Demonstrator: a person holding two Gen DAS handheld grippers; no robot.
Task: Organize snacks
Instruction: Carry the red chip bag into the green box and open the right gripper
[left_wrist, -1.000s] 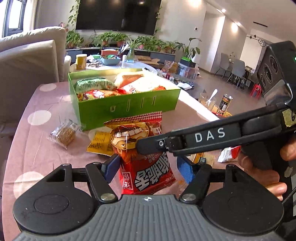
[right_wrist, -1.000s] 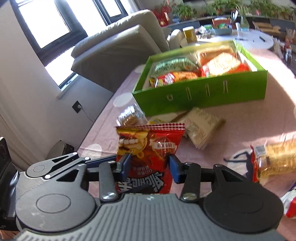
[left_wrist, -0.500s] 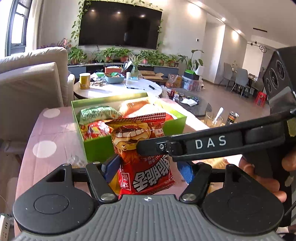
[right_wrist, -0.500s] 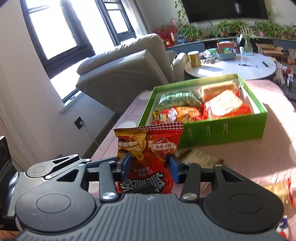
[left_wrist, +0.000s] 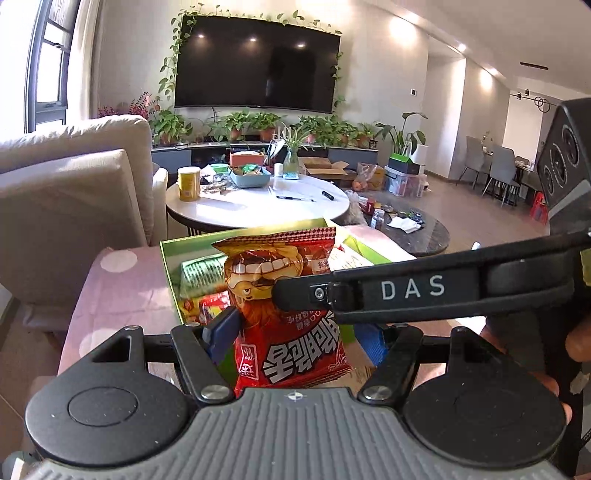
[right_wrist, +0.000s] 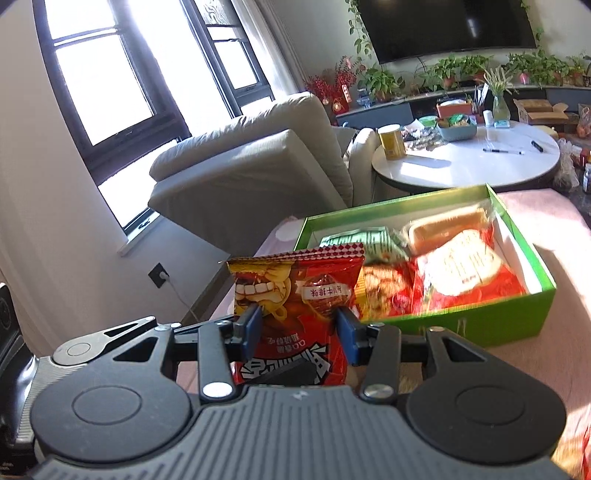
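I had the red bag (right_wrist: 295, 295) pinched in the right claw (right_wrist: 298, 330), both blue pads pressed against its sides, so it hung upright in the air in front of the green box (right_wrist: 480, 325). In the left wrist view the same bag (left_wrist: 288, 325) stood between the left claw's (left_wrist: 291, 338) pads; the left pad touched its edge, but the right pad sat behind the right claw's arm and I could not tell whether it pressed. I judged the bag to be held on both sides, though only the right grip was certain.

The box on the pink tabletop (right_wrist: 546, 206) already held a green packet (right_wrist: 365, 238) at the back and orange and red packs (right_wrist: 461, 266) across most of its floor. To do this step well, I reckoned the bag had to clear the near wall before any lowering, and both claws had to travel together so the foil did not twist or tear. The freest spot looked to be the near left corner, over the yellow packet (right_wrist: 380, 295). I meant to lay it flat, then part the pads only once it rested.
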